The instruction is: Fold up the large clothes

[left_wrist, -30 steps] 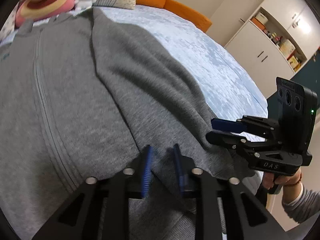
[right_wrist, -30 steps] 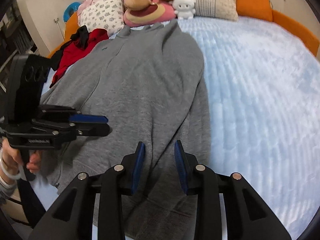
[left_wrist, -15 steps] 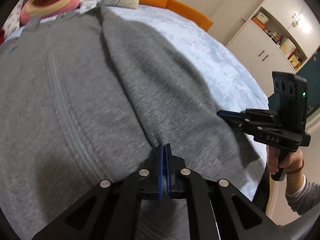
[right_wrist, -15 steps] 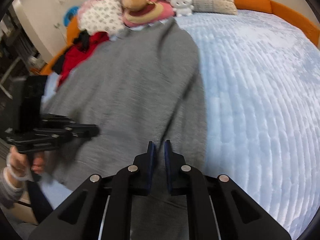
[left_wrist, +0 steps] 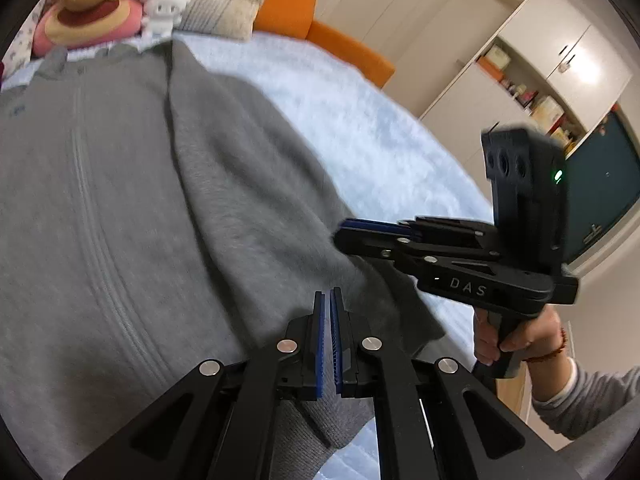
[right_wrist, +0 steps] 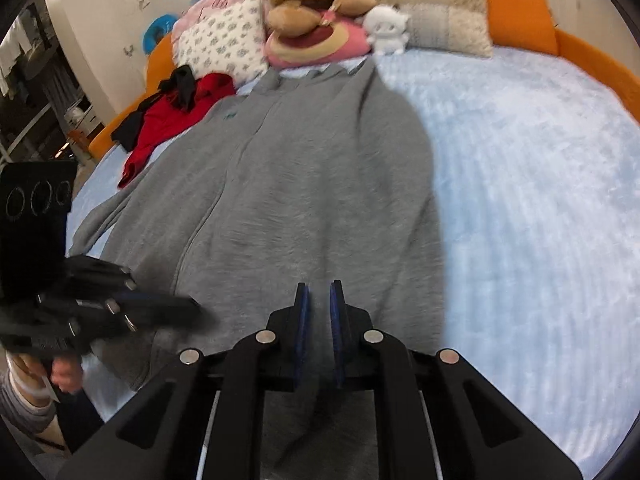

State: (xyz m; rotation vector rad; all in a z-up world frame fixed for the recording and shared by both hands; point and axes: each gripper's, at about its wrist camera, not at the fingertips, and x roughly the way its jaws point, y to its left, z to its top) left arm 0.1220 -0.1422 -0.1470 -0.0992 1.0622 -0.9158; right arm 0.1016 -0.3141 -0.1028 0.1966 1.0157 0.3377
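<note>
A grey zip-up garment is spread on a pale blue bed; its hem is pinched by the right gripper.

Pale-blue bed under grey zip jacket (pillows, plush toys behind)

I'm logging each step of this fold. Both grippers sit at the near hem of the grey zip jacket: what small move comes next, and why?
Probably lift both hands together and carry the hem toward the collar. The left gripper and right gripper are each shut on the near edge of the grey jacket, which lies flat along the blue bedspread, collar by the plush toys.
</note>
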